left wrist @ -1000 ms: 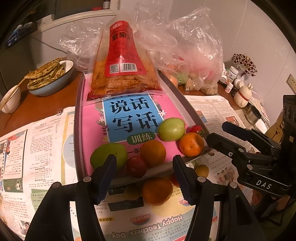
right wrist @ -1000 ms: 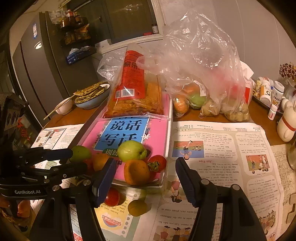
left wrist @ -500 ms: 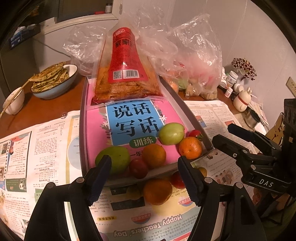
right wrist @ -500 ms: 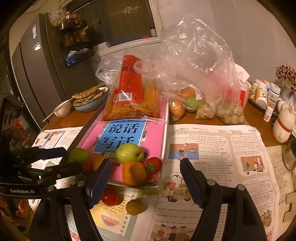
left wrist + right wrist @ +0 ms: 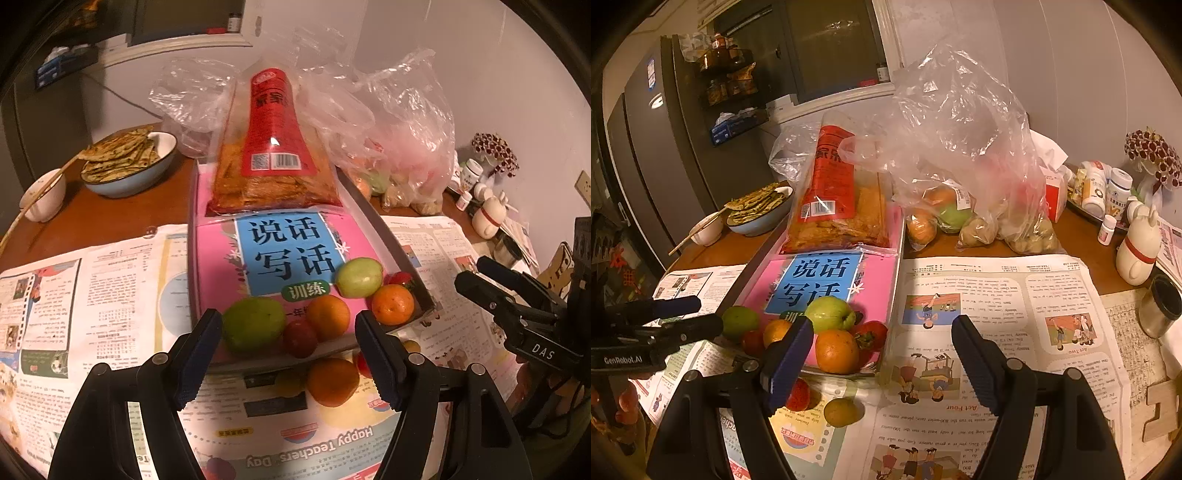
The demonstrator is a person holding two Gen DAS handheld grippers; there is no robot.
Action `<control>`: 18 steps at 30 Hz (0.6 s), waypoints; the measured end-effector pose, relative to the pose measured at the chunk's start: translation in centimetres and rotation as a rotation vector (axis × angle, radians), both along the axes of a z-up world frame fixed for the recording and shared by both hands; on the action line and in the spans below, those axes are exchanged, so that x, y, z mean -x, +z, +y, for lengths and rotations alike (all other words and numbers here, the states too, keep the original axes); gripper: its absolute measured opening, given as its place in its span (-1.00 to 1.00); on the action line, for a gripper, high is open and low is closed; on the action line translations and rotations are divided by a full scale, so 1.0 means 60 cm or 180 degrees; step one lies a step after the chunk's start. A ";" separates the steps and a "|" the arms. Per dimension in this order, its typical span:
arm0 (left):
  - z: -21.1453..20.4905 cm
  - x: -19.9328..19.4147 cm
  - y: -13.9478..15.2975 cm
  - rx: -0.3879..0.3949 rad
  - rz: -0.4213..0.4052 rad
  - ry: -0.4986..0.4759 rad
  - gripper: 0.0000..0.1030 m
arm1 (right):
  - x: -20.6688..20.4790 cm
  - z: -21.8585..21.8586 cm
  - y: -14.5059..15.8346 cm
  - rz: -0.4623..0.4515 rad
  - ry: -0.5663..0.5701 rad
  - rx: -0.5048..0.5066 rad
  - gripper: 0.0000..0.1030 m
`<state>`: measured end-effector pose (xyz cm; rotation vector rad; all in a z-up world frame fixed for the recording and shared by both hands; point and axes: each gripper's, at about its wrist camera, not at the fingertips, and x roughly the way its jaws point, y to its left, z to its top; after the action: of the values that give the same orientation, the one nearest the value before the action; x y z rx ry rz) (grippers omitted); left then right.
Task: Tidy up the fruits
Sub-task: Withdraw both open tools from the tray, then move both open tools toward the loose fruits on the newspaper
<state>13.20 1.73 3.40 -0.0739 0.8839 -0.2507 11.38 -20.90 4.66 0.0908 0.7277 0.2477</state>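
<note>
the left gripper [image 5: 288, 345] hangs with its two black fingers spread wide and nothing between them, just short of the near edge of the shallow grey cardboard tray [image 5: 384, 229]. the right gripper [image 5: 882, 349] is spread just as wide and also empty, over the printed newspaper [image 5: 997, 306] to the tray's right. lying on the pink book with a blue label [image 5: 284, 251] inside the tray are a large green fruit [image 5: 254, 324], a small dark red fruit [image 5: 300, 339], two oranges [image 5: 392, 304], a pale green apple [image 5: 359, 277] and a red tomato [image 5: 400, 277]. on the newspaper just outside the tray's near edge sit another orange [image 5: 332, 380], a red tomato [image 5: 798, 395] and a small yellow-green fruit [image 5: 841, 411]. a clear snack packet with a red label [image 5: 273, 158] lies at the tray's far end.
</note>
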 end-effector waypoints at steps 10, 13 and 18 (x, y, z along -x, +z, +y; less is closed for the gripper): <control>0.038 0.007 0.002 0.0014 -0.0012 0.0153 0.47 | 0.006 0.007 0.000 0.0005 0.0048 0.0001 0.50; 0.044 0.011 -0.002 0.0004 0.0008 0.0175 0.47 | 0.008 0.009 -0.003 0.0022 0.0055 -0.0001 0.50; 0.049 0.019 -0.010 0.0002 0.0044 0.0180 0.47 | 0.011 0.012 -0.007 0.0050 0.0076 0.0004 0.50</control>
<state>12.06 4.68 2.82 -0.1011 0.8943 -0.1978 10.72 -20.17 4.21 0.0829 0.7449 0.2695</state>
